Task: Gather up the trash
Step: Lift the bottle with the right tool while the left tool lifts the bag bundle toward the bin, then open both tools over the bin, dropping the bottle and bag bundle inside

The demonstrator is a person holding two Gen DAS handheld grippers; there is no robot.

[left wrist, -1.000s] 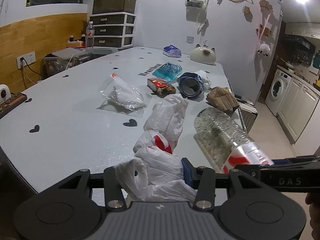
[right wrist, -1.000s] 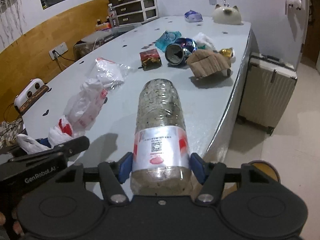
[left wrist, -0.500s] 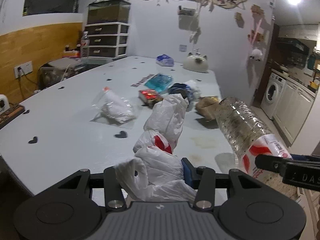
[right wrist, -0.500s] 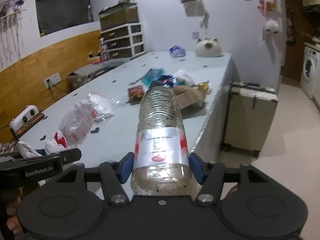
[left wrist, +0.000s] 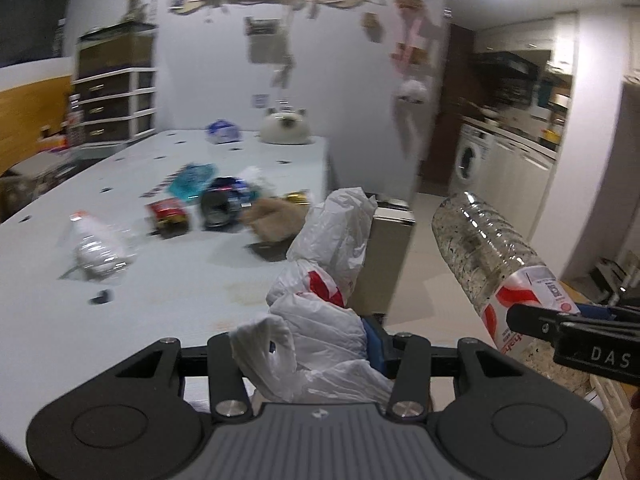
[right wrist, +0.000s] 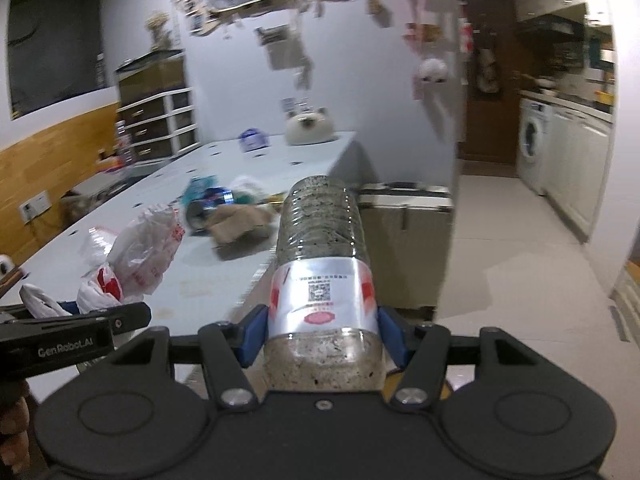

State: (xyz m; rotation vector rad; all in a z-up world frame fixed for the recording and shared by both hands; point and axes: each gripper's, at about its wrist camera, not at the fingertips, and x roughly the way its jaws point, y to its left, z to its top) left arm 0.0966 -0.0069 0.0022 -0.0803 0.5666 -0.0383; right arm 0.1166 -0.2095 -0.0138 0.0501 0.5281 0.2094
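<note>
Beside the table (left wrist: pixel 168 280) edge, both grippers are held off the surface. Left gripper (left wrist: pixel 308 354): fingers clamped on a white plastic bag (left wrist: pixel 320 312) that stands up between them. Right gripper (right wrist: pixel 322 330): blue pads pressed against the labelled base of a clear plastic bottle (right wrist: pixel 322 248), neck pointing away. Remaining litter lies on the table beyond the bag. A pale suitcase (right wrist: pixel 406 236) stands against the table edge; a washing machine (right wrist: pixel 532 144) stands well beyond it.

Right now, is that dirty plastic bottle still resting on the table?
Apart. In the right wrist view the bottle is clamped between the right gripper's blue fingers and hangs in the air past the table edge, with floor beneath.
</note>
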